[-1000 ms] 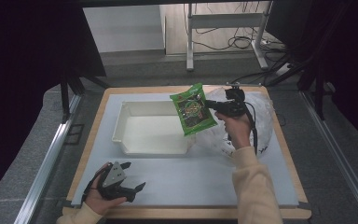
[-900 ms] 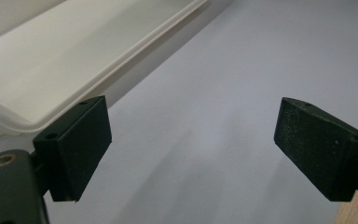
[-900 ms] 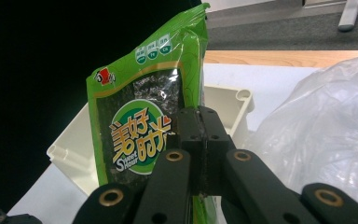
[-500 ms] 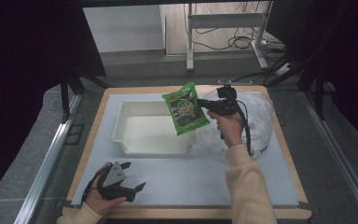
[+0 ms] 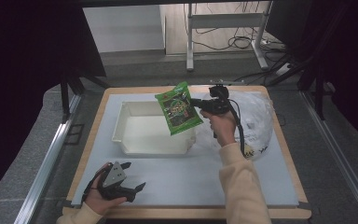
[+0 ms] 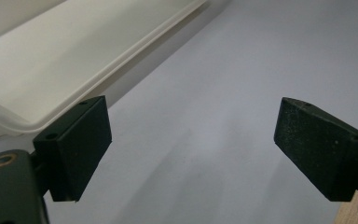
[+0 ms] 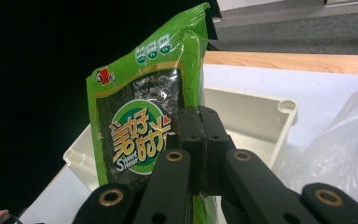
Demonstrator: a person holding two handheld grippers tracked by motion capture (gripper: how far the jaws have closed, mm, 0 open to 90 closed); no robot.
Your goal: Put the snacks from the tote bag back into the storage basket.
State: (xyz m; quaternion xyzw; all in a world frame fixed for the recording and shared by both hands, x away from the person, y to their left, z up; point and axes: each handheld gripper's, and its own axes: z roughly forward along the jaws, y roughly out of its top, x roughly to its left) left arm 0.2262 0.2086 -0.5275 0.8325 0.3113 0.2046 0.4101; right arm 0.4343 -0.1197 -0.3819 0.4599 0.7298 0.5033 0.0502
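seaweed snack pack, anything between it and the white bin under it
Nothing visible. The seaweed snack pack hangs pinched in the right gripper above the open white bin, whose inside looks bare.

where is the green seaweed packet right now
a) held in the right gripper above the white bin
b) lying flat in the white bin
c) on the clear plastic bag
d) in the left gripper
a: the right gripper is shut on the green seaweed packet, holding it in the air above the white bin.

Green seaweed packet (image 5: 178, 108) hangs tilted above the white tub (image 5: 142, 144).
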